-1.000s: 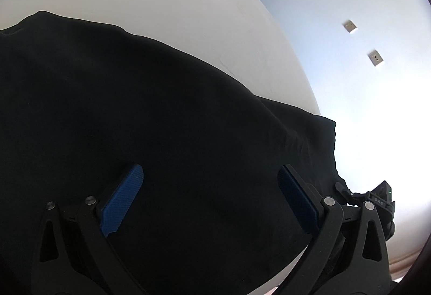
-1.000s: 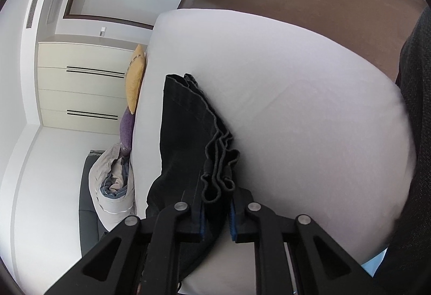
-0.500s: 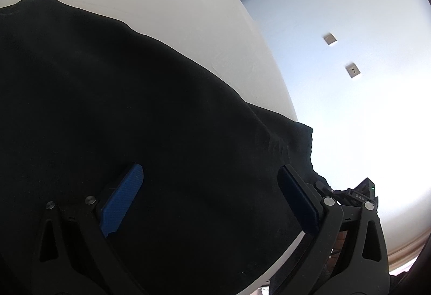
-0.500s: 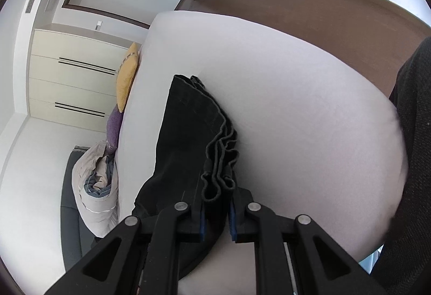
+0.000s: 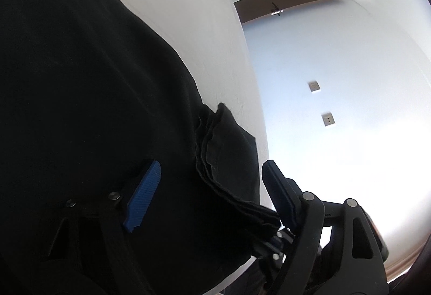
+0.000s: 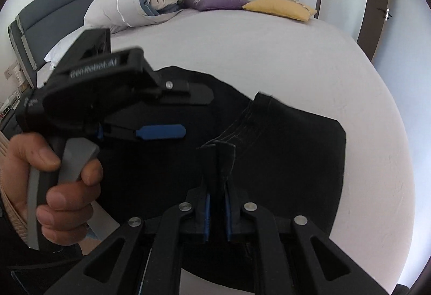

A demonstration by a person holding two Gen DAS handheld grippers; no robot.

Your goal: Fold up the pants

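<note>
The pants (image 6: 282, 160) lie on the bed (image 6: 309, 58) near its foot edge. At the head edge, a rolled duvet (image 6: 142, 7) sits toward the left corner, with two cushions (image 6: 280, 8) just beside it rightward.

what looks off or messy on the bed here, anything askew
Nothing is spilled or damaged. The black pants lie mid-fold on the bed, one bunched, layered edge pinched upright in the right gripper. At the head, a rolled duvet sits heaped beside the purple and yellow cushions.
</note>
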